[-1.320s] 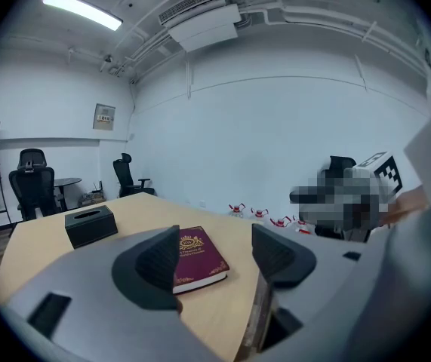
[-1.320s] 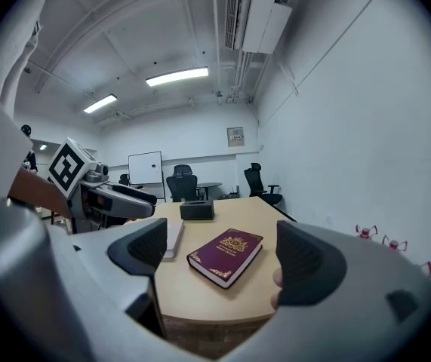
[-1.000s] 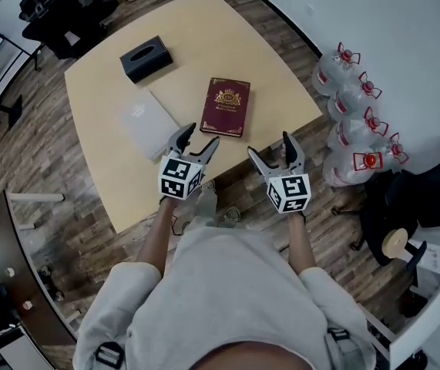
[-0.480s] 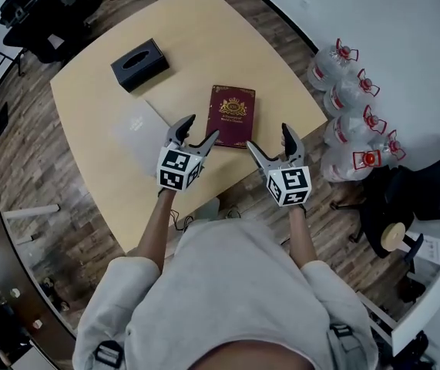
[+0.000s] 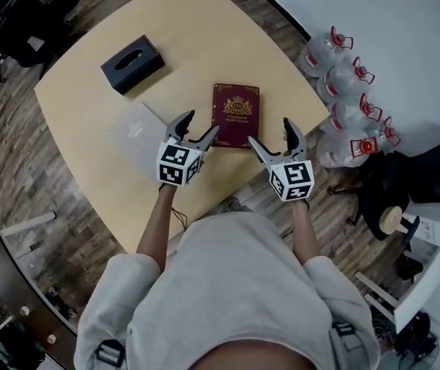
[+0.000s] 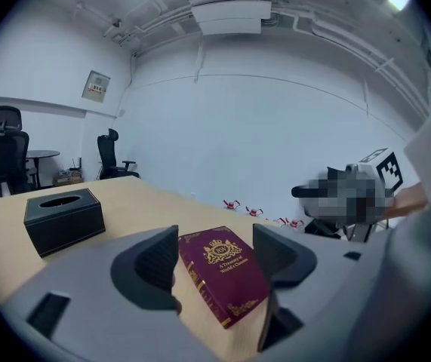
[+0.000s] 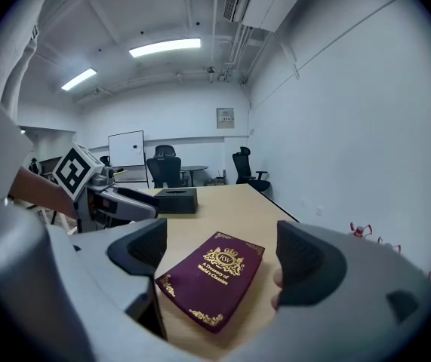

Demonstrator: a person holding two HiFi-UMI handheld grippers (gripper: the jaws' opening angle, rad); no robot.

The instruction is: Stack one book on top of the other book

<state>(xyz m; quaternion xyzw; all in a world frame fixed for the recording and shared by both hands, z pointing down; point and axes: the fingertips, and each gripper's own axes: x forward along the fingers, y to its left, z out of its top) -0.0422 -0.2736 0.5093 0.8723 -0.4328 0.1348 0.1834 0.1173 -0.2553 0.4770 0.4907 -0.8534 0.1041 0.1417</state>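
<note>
A maroon book [image 5: 236, 114] with gold print lies flat near the table's near edge; it also shows as the maroon book [image 6: 223, 272] in the left gripper view and the maroon book [image 7: 213, 276] in the right one. A pale grey book [image 5: 137, 136] lies to its left. My left gripper [image 5: 196, 127] is open and empty, hovering between the two books, just left of the maroon one. My right gripper [image 5: 272, 134] is open and empty at the table's edge, just right of the maroon book. Both point at the maroon book from short of it.
A black tissue box [image 5: 131, 62] stands further back on the wooden table [image 5: 196, 37]. Several water jugs [image 5: 343, 75] sit on the floor to the right of the table. Office chairs [image 5: 412, 183] stand at the right and beyond the table's far left.
Both grippers have moved forward over the table's near edge toward the maroon book. Both stay open and empty. The books and the tissue box have not moved on the table.
</note>
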